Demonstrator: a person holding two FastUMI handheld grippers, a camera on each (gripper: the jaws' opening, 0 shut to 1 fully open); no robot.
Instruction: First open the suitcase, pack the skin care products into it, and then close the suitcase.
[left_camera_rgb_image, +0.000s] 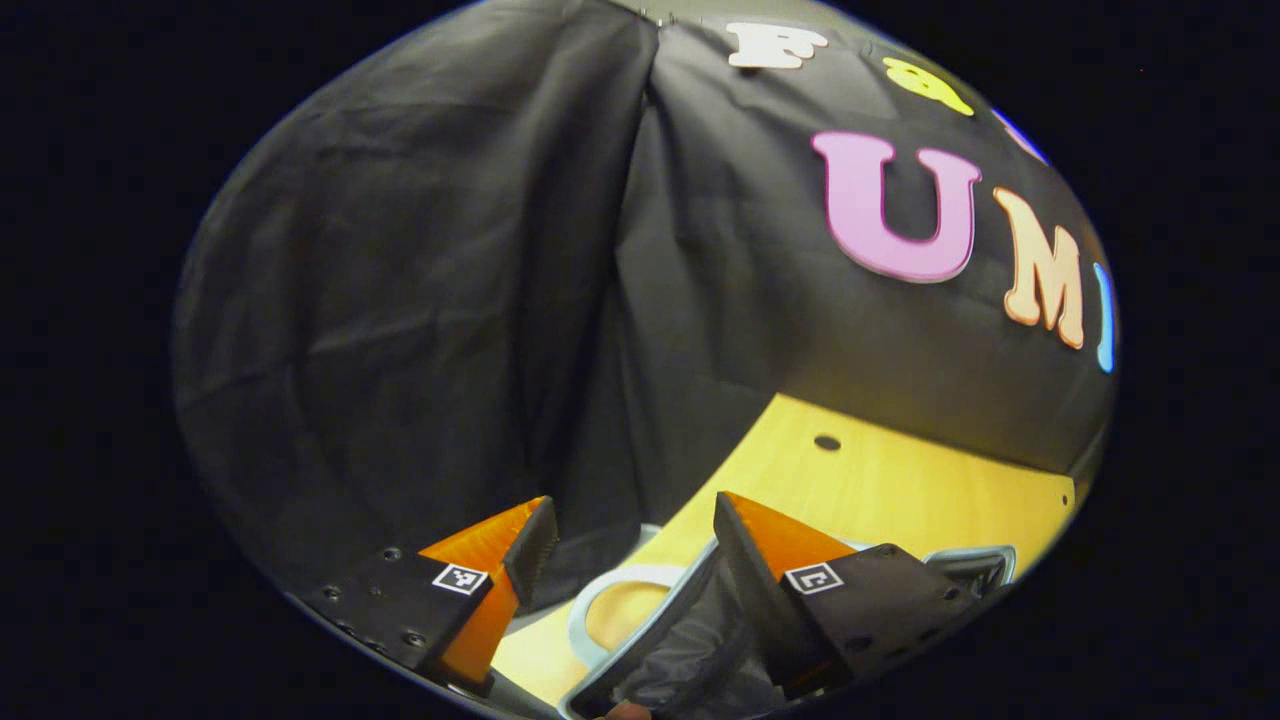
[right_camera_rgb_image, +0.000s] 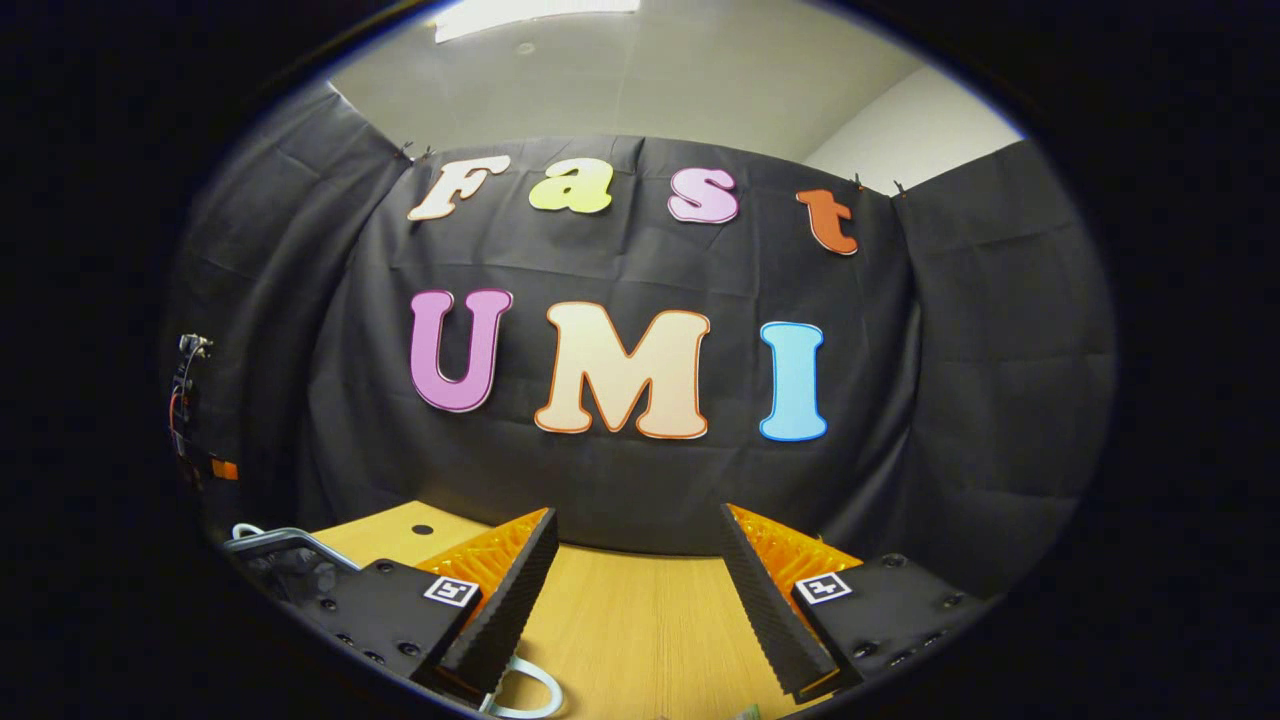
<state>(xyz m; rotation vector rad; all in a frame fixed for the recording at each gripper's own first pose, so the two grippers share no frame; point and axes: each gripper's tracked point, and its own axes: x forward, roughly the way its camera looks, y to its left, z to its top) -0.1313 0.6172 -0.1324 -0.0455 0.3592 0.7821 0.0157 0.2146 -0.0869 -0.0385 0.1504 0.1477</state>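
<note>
Suitcase (left_camera_rgb_image: 650, 640) rim lies between the wide-open left gripper (left_camera_rgb_image: 632, 515); right gripper (right_camera_rgb_image: 638, 528) gapes wide, holding nothing.

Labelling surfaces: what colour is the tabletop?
Light yellowish wood-grain tabletop, showing best in the right gripper view.

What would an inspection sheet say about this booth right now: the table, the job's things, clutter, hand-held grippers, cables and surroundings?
Surface: wooden table, with a small round hole near its far side.
Job's things: suitcase, pale-edged with a dark lining, lies low in the left gripper view; its pale handle rests on the table. Whether it is fully open cannot be told. Skin care products: nothing seen.
Clutter: nothing seen.
Grippers: left hand-held gripper open, over the suitcase edge; right hand-held gripper open, over bare table, holding nothing.
Cables: wires on a small device at the left booth wall.
Surroundings: black cloth wall; pale ceiling above.
</note>
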